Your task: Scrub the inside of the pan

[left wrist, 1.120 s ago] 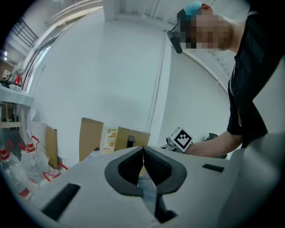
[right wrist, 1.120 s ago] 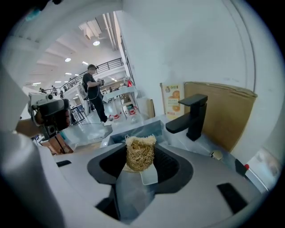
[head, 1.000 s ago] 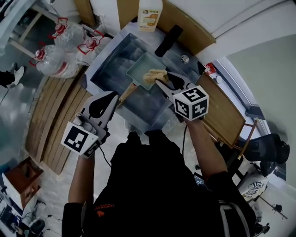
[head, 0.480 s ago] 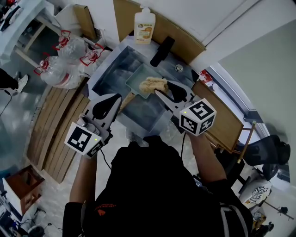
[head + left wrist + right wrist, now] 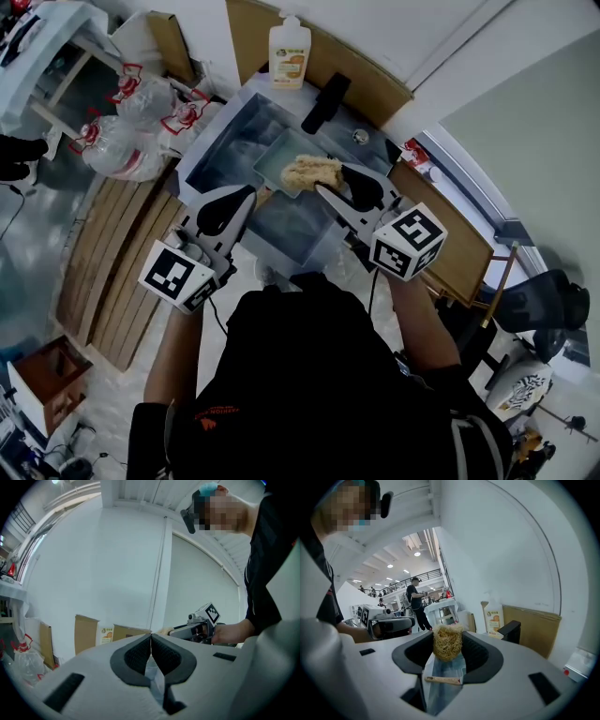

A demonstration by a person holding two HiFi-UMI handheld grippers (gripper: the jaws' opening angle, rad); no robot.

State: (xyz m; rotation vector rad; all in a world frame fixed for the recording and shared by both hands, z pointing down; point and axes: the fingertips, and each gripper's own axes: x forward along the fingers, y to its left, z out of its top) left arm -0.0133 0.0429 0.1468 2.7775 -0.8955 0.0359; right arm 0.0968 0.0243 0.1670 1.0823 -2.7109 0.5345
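A: Now, the pan [image 5: 274, 167]?
B: Pale green, rectangular, wooden handle [image 5: 262, 197], lying in the sink [image 5: 225, 150].
A: Fingers?
B: Tan fibrous scrubber [image 5: 447, 642] clamped in right gripper [image 5: 447, 644], over it; left gripper [image 5: 151, 640] pressed together, empty.

A rectangular pale-green pan [image 5: 274, 157] lies in the steel sink basin [image 5: 230, 150], with its wooden handle [image 5: 262, 198] pointing back toward the person. A straw-coloured fibrous scrub pad [image 5: 309, 172] is over the pan's right half, clamped between the jaws of the right tool [image 5: 330, 180]. The left tool [image 5: 246, 194] hangs just beside the handle, on its left. A plastic soap bottle [image 5: 290, 42] stands behind the sink, and bagged clear plastic bottles [image 5: 131, 112] lie on the floor to the left.
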